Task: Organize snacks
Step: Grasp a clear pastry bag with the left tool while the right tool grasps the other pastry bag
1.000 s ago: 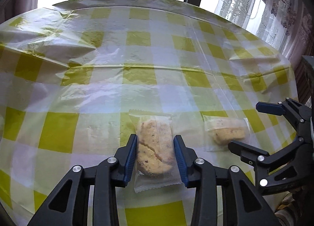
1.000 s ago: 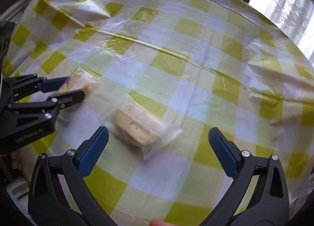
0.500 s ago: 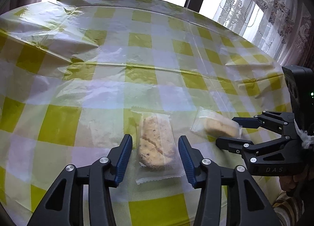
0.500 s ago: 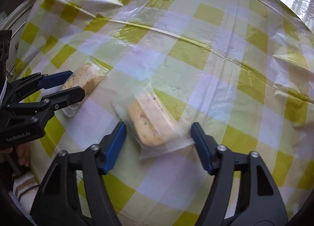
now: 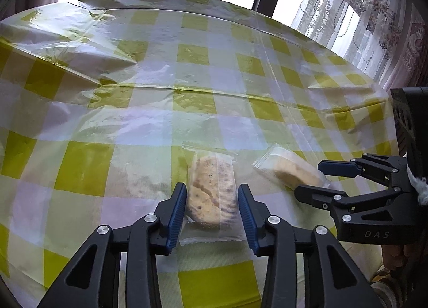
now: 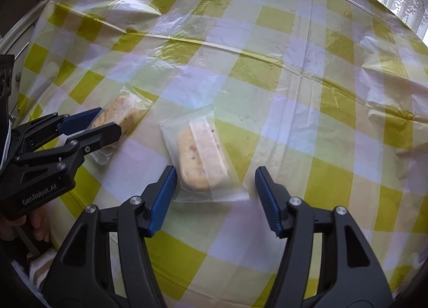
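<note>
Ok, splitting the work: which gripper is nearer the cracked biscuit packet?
Left. The left gripper straddles the cracked biscuit packet; the right gripper, jaws just closing in around the other packet, is off to its right.

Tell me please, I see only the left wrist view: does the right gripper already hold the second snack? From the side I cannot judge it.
Observer: Not yet. In the right wrist view the right gripper has just been closing its jaws around the second snack, but one pad stands clear of the wrapper.
Operator: Is the snack centred between the fingers?
Observer: No. It sits nearer the other pad, which is close to the wrapper's edge.
Operator: Is it lifted?
Observer: No, it lies flat on the tablecloth, its long side pointing away from the gripper.
</note>
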